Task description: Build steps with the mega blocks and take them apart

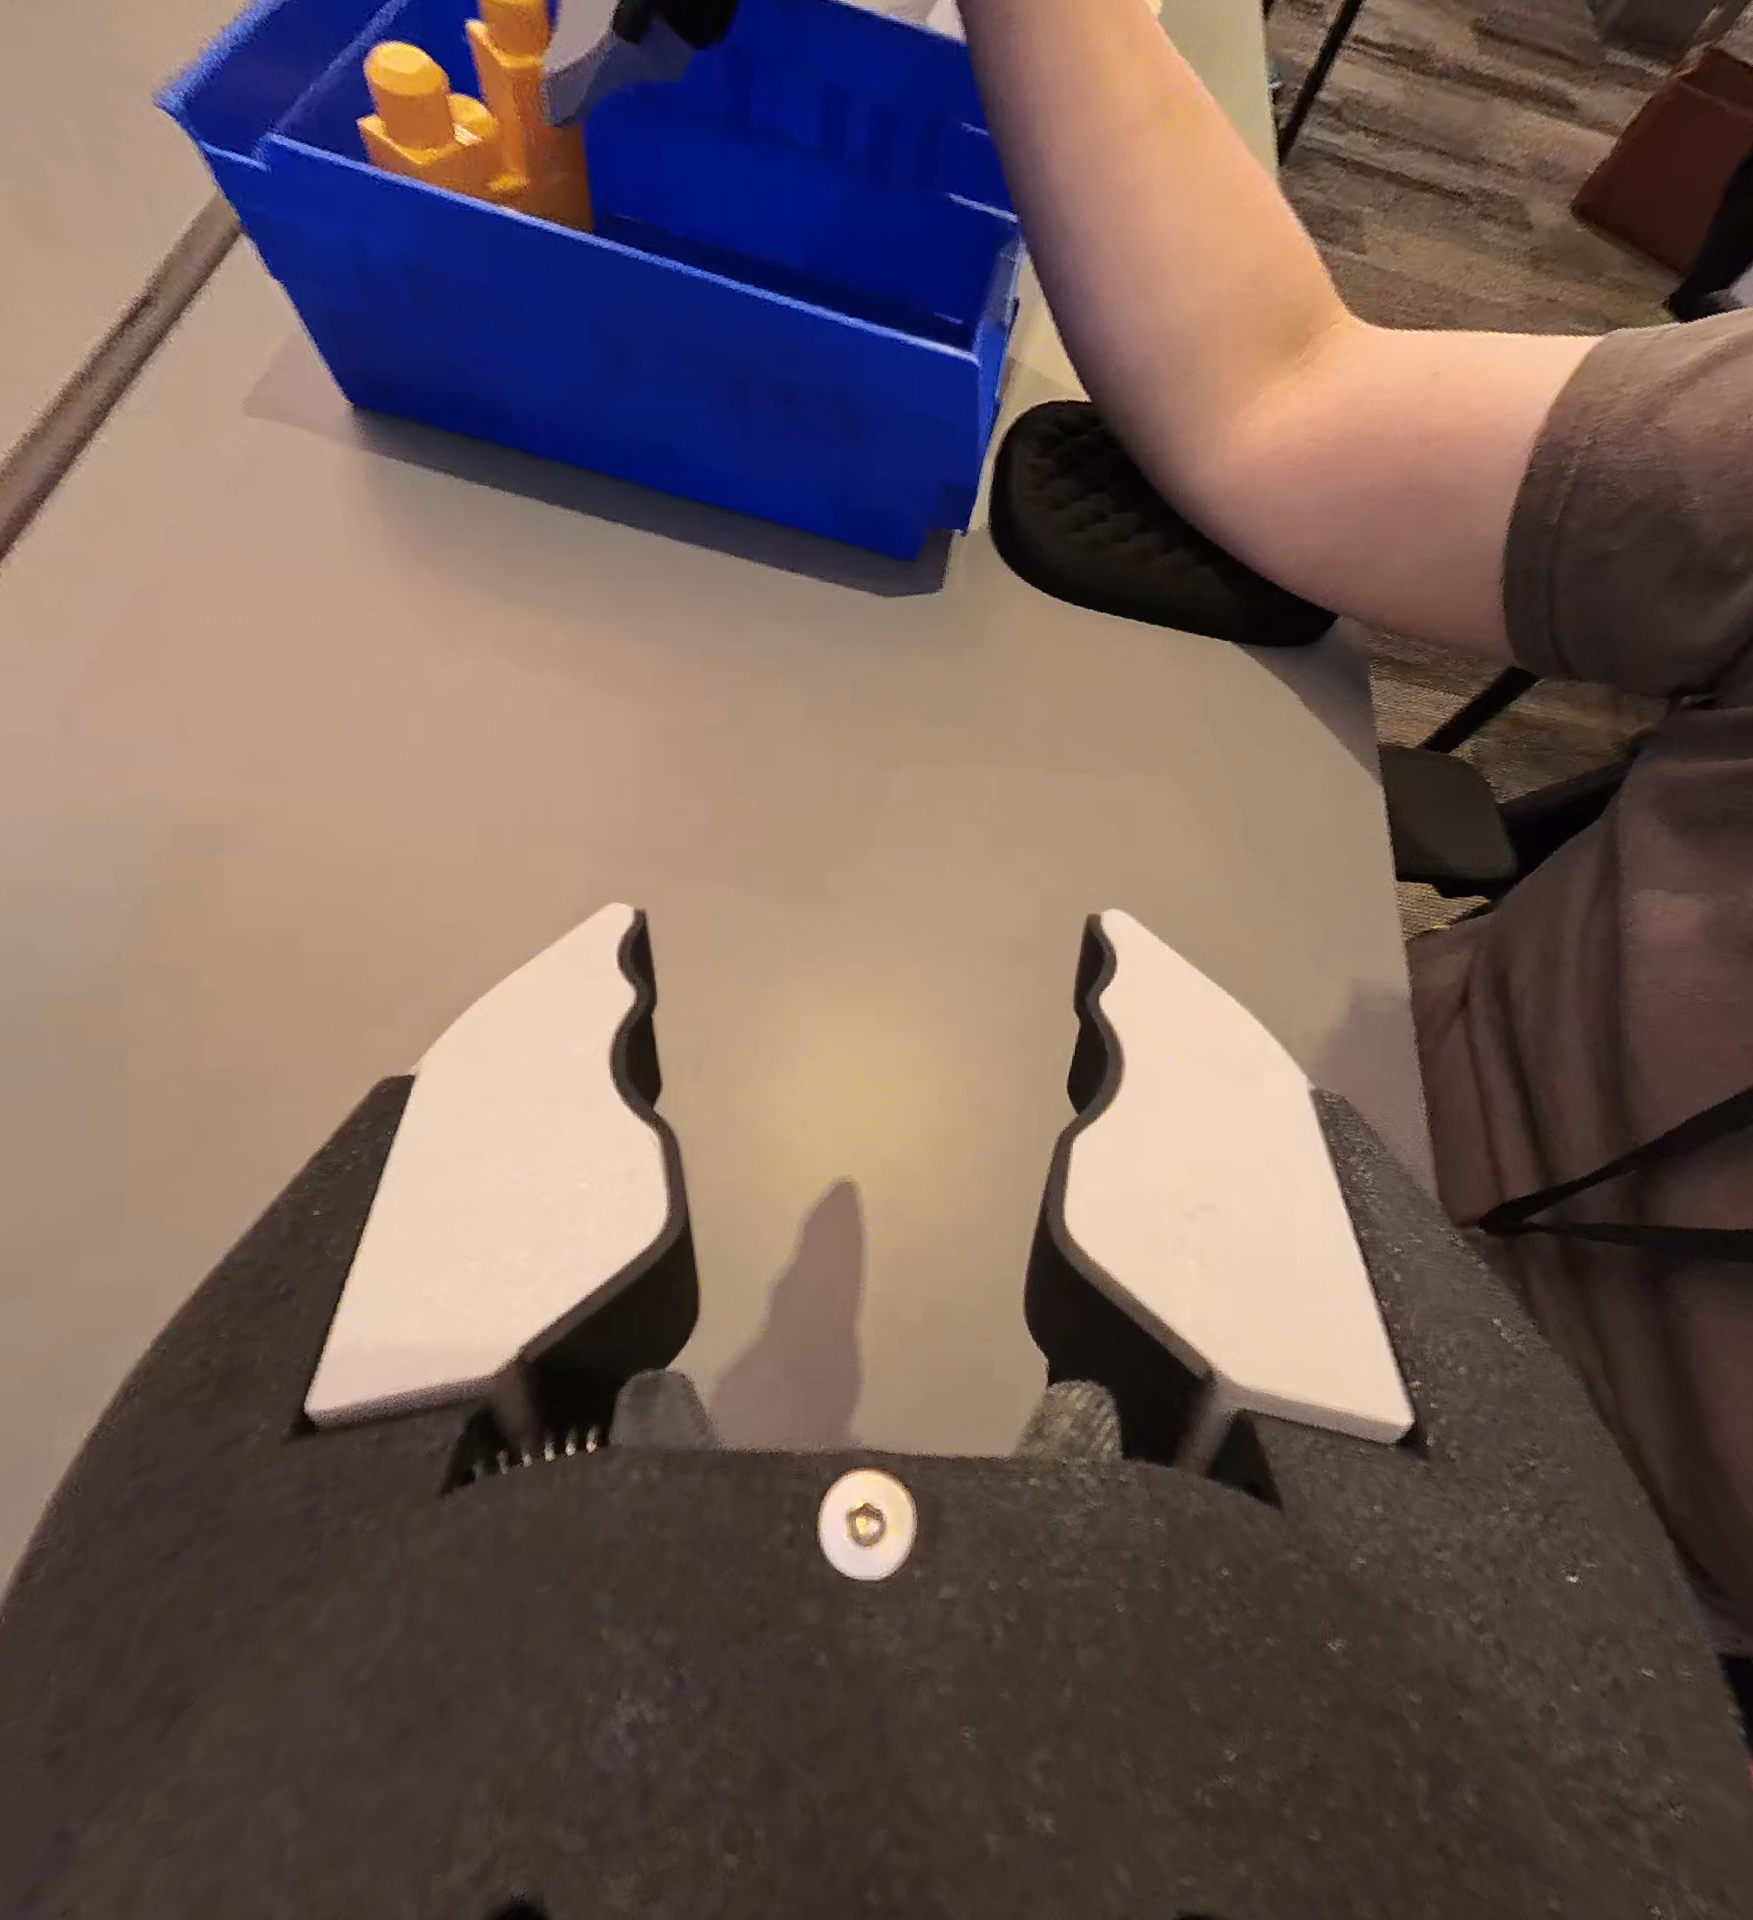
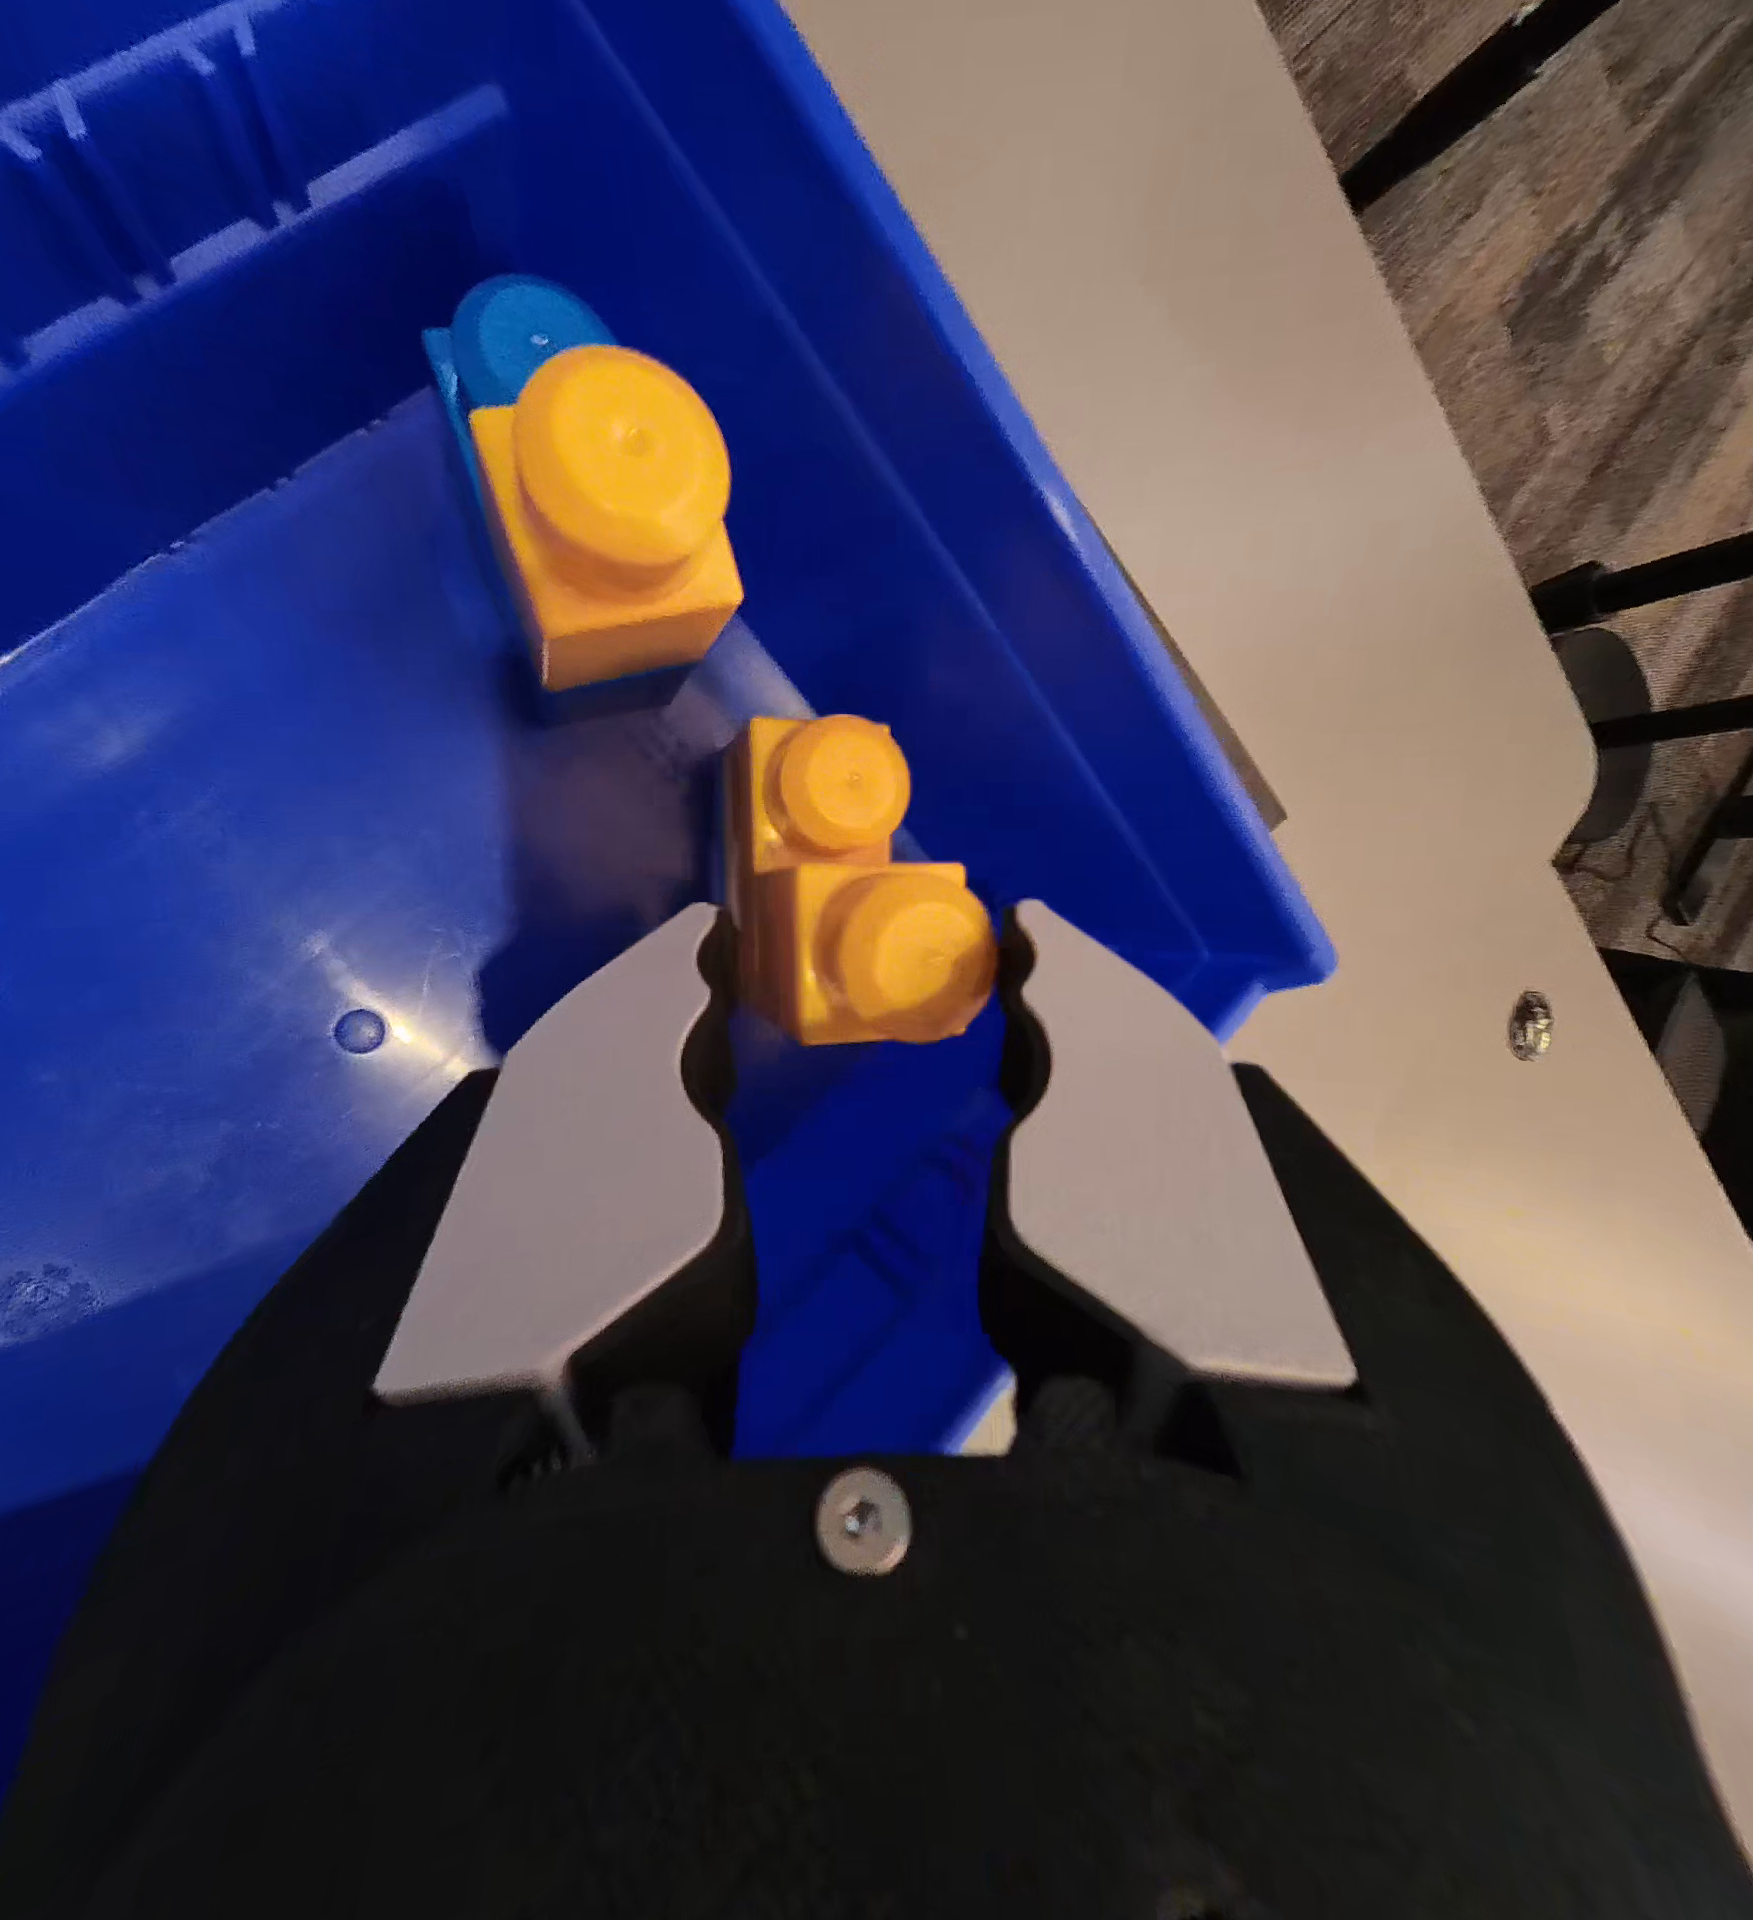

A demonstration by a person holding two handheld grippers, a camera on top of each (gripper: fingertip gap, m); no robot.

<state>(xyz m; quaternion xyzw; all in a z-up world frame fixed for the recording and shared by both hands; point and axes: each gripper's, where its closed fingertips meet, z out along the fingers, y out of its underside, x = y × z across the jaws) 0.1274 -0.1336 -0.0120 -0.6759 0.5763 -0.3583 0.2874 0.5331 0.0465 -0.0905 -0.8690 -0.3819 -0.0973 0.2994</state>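
Left wrist view: left gripper (image 1: 867,940), wide open and empty, hovers over bare grey tabletop (image 1: 539,748); the blue plastic bin (image 1: 643,353) sits well ahead. Right wrist view: right gripper (image 2: 856,925), part-open, brackets the nearest orange studded plastic block (image 2: 877,951) inside the bin, grasp unconfirmed. Likely step: fetching blocks; next, close and lift.

Grey table (image 1: 332,790) over mottled carpet (image 2: 1620,260); black chair (image 2: 1682,727) beside it

R hand-held gripper (image 2: 856,920) astride orange block (image 2: 877,961), blue bin (image 2: 176,831)
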